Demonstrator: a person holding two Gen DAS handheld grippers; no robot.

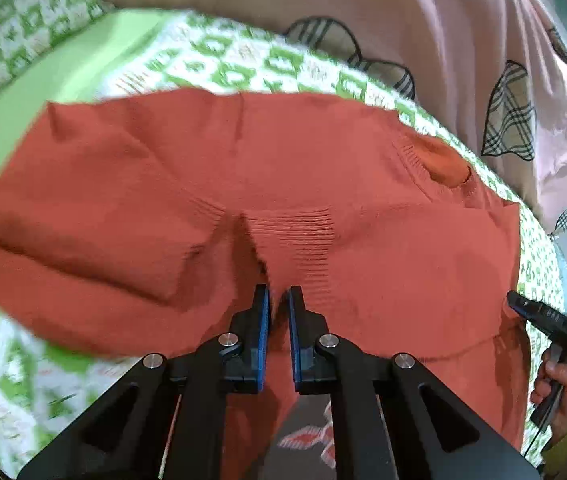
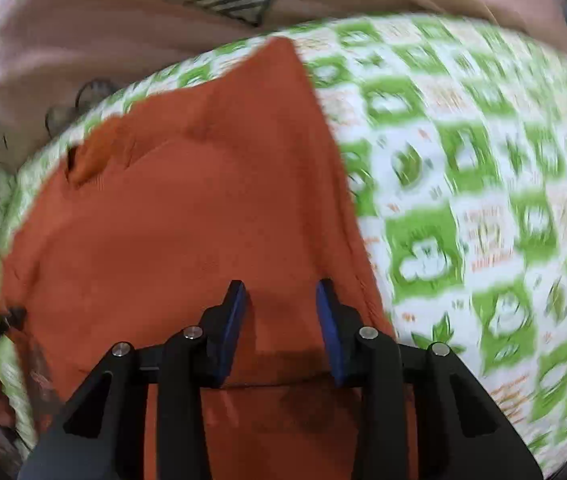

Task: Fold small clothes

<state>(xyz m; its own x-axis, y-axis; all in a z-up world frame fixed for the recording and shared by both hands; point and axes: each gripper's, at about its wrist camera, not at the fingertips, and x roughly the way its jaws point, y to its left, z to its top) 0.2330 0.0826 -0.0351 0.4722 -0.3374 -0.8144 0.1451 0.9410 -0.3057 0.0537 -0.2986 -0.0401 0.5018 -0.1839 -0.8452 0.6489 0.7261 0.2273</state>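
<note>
An orange-red knit sweater (image 1: pixel 211 168) lies on a green and white patterned bed sheet (image 1: pixel 223 64), its sleeves folded in with ribbed cuffs near the middle. My left gripper (image 1: pixel 279 300) is shut on a pinch of the sweater's near edge, close to a ribbed cuff (image 1: pixel 299 236). In the right wrist view the sweater (image 2: pixel 187 208) fills the left half. My right gripper (image 2: pixel 281 296) is open over the sweater's near part, its jaws apart with fabric beneath and between them. The right gripper also shows in the left wrist view (image 1: pixel 523 306) at the sweater's right edge.
A pink quilt (image 1: pixel 463 40) with plaid leaf shapes lies along the far side of the bed. The patterned sheet (image 2: pixel 483 200) stretches to the right of the sweater. A hand (image 1: pixel 563 392) holds the right gripper's handle.
</note>
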